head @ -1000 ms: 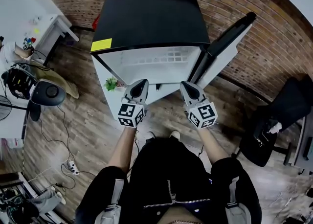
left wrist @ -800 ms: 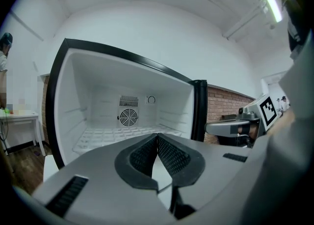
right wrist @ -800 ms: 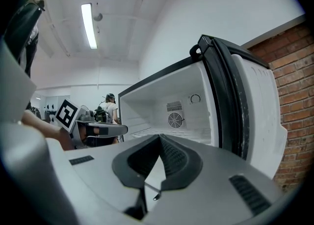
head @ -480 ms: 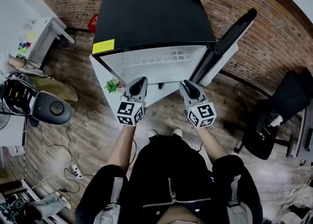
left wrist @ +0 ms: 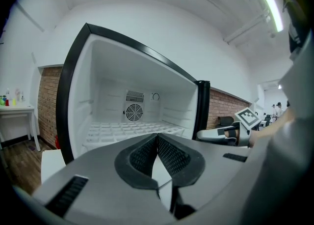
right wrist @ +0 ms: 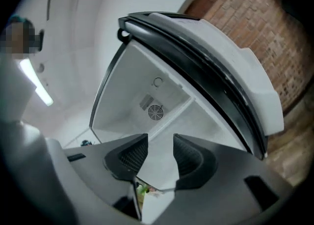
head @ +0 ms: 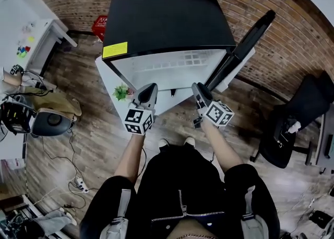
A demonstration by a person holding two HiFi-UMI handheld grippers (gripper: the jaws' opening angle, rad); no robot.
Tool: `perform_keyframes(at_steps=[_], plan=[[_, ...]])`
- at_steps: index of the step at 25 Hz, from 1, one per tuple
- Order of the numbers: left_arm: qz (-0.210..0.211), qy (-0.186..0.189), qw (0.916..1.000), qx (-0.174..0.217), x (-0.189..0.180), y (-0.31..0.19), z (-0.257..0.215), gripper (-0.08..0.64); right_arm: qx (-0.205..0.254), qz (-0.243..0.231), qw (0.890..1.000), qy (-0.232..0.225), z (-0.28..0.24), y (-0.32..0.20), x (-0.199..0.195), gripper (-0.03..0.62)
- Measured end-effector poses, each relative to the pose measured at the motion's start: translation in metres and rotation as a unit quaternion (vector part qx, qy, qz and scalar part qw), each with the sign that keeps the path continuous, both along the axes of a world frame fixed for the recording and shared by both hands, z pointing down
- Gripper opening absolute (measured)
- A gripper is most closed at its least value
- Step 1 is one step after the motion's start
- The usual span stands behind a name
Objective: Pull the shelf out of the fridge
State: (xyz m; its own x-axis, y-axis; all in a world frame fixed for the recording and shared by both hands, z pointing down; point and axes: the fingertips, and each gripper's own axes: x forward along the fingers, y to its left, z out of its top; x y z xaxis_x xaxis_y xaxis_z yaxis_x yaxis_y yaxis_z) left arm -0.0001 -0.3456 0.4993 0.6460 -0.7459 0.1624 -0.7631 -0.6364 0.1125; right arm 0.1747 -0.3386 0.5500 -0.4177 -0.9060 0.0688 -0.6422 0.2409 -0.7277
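The small fridge (head: 167,21) has a black top, and its door (head: 245,42) swings open to the right. Inside lies a white grid shelf (head: 172,61), which spans the cavity in the left gripper view (left wrist: 127,129) below the round fan. My left gripper (head: 150,87) hovers before the opening, shut with nothing in it; its pads (left wrist: 169,155) meet. My right gripper (head: 198,87) hangs just right of it, rolled onto its side. Its jaws have just been opening and stand open (right wrist: 160,143) with nothing between them. Neither gripper touches the shelf.
A small green plant (head: 121,93) sits on a white surface at the fridge's lower left. A black office chair (head: 292,128) stands at the right and a white desk (head: 31,29) at the left. Cables (head: 73,180) trail over the wood floor, and a brick wall runs behind.
The right gripper has rolled onto its side, dropped a little and opened its jaws. The left gripper has stayed shut and kept nearly the same place.
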Motion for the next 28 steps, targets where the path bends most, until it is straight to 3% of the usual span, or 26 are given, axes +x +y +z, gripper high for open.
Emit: perform_keyframes(at_steps=[5,10,13,19,28], plan=[[-0.009,0.007,0.9999,-0.009,-0.01,-0.001,0.006,0.021,-0.024,0.044,0.993,-0.111,0.002,-0.029,0.004,0.149],[-0.025,0.013,0.9995,-0.012,-0.024,-0.004,0.007,0.02,-0.046,0.096,0.972,-0.21,0.013,-0.061,0.014,0.149],[-0.036,0.016,0.9991,-0.013,-0.034,-0.004,0.006,0.02,-0.037,0.119,0.96,-0.252,0.012,-0.08,0.019,0.149],[-0.058,0.019,0.998,-0.018,-0.051,-0.003,0.011,0.021,-0.032,0.164,0.94,-0.297,0.014,-0.11,0.027,0.145],[-0.079,0.023,0.9963,-0.027,-0.068,0.001,0.014,0.021,-0.041,0.175,0.931,-0.318,0.016,-0.129,0.029,0.038]])
